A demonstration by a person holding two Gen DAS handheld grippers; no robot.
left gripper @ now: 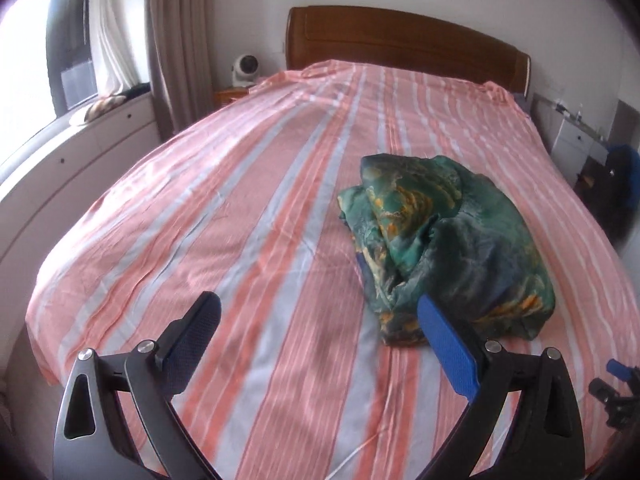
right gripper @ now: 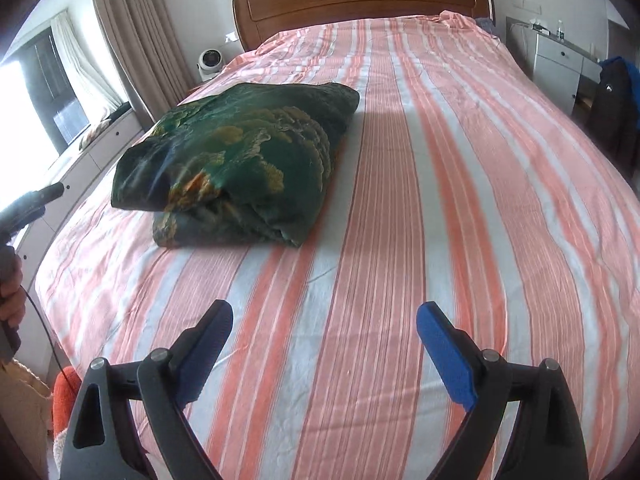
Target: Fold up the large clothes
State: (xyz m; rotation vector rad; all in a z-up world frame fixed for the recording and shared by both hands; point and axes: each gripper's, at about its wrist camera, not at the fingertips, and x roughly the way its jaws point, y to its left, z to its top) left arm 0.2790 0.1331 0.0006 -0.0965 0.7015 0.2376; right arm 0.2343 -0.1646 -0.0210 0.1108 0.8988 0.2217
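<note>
A folded bundle of dark green cloth with yellow print (left gripper: 448, 240) lies on the bed's striped pink and grey sheet (left gripper: 240, 200). My left gripper (left gripper: 318, 302) hovers open over the sheet, and its right blue pad (left gripper: 448, 352) stands just in front of the bundle's near edge without touching it. In the right wrist view the bundle (right gripper: 240, 160) sits to the upper left, well beyond my right gripper (right gripper: 325, 309), which is open above the bare sheet (right gripper: 440, 200). Neither gripper has anything between its fingers. A hand (right gripper: 10, 296) shows at the left edge.
A wooden headboard (left gripper: 400, 36) closes the far end of the bed. A small white fan (left gripper: 244, 68) stands on a nightstand at the left, by curtains (left gripper: 176, 40) and a low white window cabinet (left gripper: 80, 148). A white drawer unit (right gripper: 560, 64) and dark clothing (right gripper: 616, 92) are at the right.
</note>
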